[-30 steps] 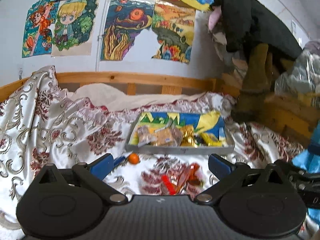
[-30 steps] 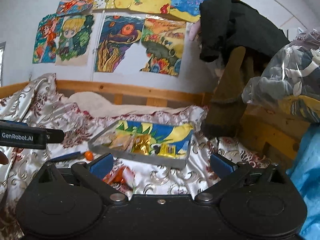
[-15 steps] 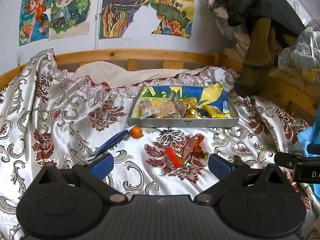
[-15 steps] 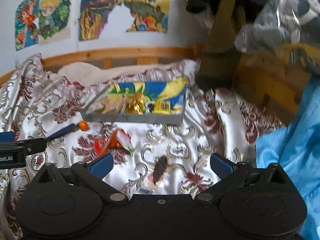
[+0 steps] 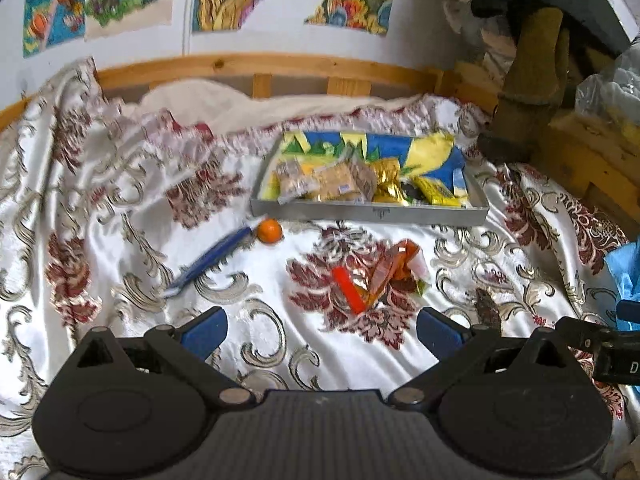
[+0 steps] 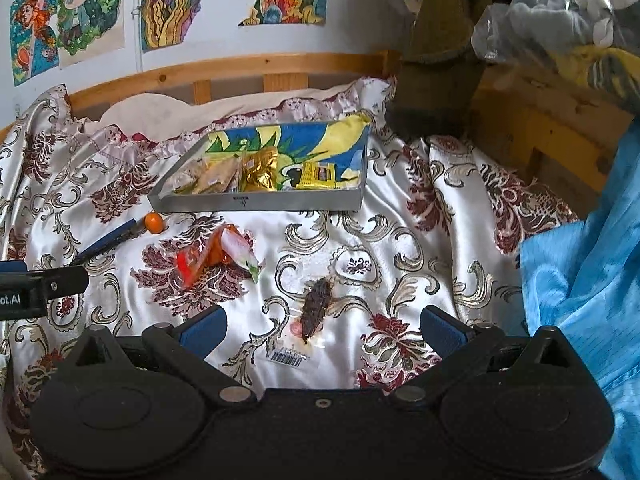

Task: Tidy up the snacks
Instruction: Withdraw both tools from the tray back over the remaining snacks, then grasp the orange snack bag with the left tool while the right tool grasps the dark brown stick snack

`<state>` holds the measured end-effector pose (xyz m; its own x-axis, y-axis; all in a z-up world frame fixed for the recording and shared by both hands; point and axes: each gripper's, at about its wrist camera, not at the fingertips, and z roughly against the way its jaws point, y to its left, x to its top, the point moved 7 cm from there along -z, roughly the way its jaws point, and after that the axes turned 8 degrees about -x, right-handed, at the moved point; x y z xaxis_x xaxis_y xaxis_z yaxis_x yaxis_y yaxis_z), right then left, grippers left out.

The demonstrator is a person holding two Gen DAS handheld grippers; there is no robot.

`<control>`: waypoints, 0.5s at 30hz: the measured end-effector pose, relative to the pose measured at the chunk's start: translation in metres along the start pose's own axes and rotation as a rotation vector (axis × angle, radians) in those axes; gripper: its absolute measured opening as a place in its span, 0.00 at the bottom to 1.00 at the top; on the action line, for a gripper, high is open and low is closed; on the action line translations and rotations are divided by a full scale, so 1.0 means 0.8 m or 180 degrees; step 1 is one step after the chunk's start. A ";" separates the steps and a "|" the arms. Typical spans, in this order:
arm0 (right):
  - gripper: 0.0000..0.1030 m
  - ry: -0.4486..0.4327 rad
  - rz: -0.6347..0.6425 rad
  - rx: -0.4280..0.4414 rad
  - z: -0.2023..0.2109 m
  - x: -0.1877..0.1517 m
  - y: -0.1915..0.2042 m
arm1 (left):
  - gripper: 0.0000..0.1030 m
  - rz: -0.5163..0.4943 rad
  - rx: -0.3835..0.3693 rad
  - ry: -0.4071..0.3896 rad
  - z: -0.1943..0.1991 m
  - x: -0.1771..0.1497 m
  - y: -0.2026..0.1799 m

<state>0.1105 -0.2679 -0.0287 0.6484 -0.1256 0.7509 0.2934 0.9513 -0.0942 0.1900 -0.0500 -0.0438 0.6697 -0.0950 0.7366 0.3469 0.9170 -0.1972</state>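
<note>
A grey tray (image 5: 372, 214) (image 6: 260, 203) with several wrapped snacks lies on the patterned bedspread. In front of it sit an orange-and-red snack wrapper pile (image 5: 376, 276) (image 6: 212, 254), a small orange ball (image 5: 269, 231) (image 6: 153, 222), a blue stick-shaped pack (image 5: 212, 260) (image 6: 106, 242) and a clear pack holding a dark brown snack (image 6: 316, 308) (image 5: 487, 307). My left gripper (image 5: 320, 330) is open and empty, short of the wrapper pile. My right gripper (image 6: 322, 330) is open and empty, just short of the dark snack pack.
A wooden bed rail (image 5: 256, 66) and a wall with colourful drawings (image 6: 168, 4) stand behind the tray. Dark clothes and a plastic bag (image 6: 560, 12) are piled at the right. Blue fabric (image 6: 580, 280) lies at the right edge.
Both grippers have tilted downward and come closer to the bedspread. The dark snack pack now lies right ahead of my right gripper. Neither gripper has taken hold of anything.
</note>
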 end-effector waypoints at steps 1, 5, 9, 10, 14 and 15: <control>0.99 0.0027 -0.0010 0.0001 -0.002 -0.001 0.000 | 1.00 0.0041 -0.0044 0.0075 -0.006 0.000 0.002; 0.99 0.0160 -0.0047 -0.0015 -0.014 -0.004 0.001 | 1.00 0.0164 -0.0157 0.0269 -0.026 -0.002 0.013; 0.99 0.0345 -0.0122 0.0079 -0.033 -0.005 0.003 | 1.00 0.0106 -0.0167 0.0315 -0.045 0.001 0.020; 0.99 0.0419 -0.0149 0.0141 -0.039 -0.005 0.004 | 1.00 0.0082 -0.0162 0.0316 -0.050 0.001 0.021; 0.99 0.0739 -0.0277 0.0389 -0.069 -0.005 0.007 | 1.00 0.0025 -0.0185 0.0323 -0.071 0.004 0.024; 0.99 0.0803 -0.0304 0.0443 -0.077 -0.003 0.008 | 1.00 0.0016 -0.0200 0.0326 -0.076 0.004 0.024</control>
<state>0.1537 -0.2789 -0.0711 0.7817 -0.2658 0.5643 0.2737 0.9591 0.0725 0.2388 -0.0567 -0.0842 0.7340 -0.1326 0.6661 0.3817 0.8918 -0.2430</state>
